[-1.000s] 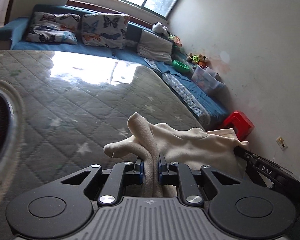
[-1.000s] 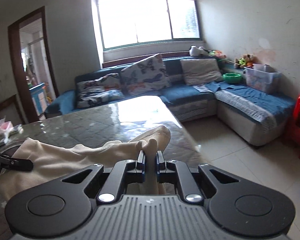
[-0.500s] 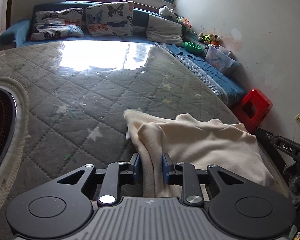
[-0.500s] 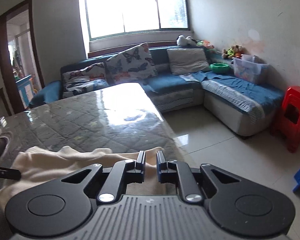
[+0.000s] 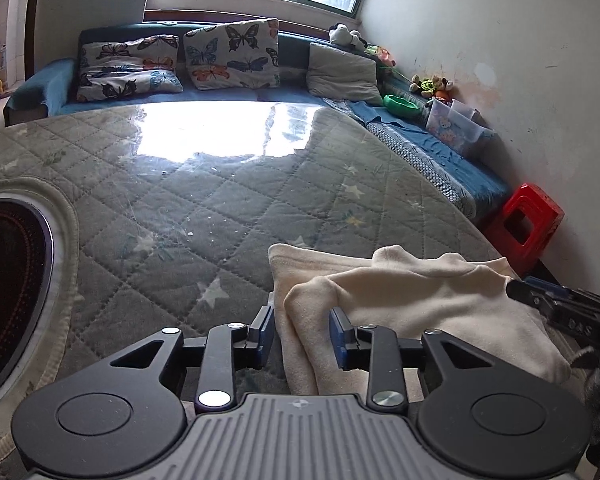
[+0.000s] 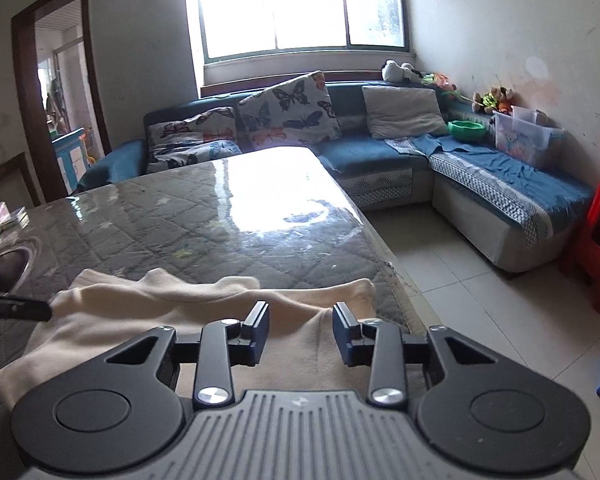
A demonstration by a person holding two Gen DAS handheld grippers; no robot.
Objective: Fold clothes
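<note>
The left tool (image 5: 302,334) is sitting with its jaws spread, a fold of the cream garment (image 5: 412,304) lying loose between its fingers without being pinched. The right tool (image 6: 301,334) is likewise standing wide apart, hovering just over the same garment (image 6: 204,312). The garment is lying folded and rumpled on the near corner of the quilted table (image 5: 228,200), by its right edge. Beyond the table, a blue sofa (image 6: 380,152) is running along the wall under the window.
</note>
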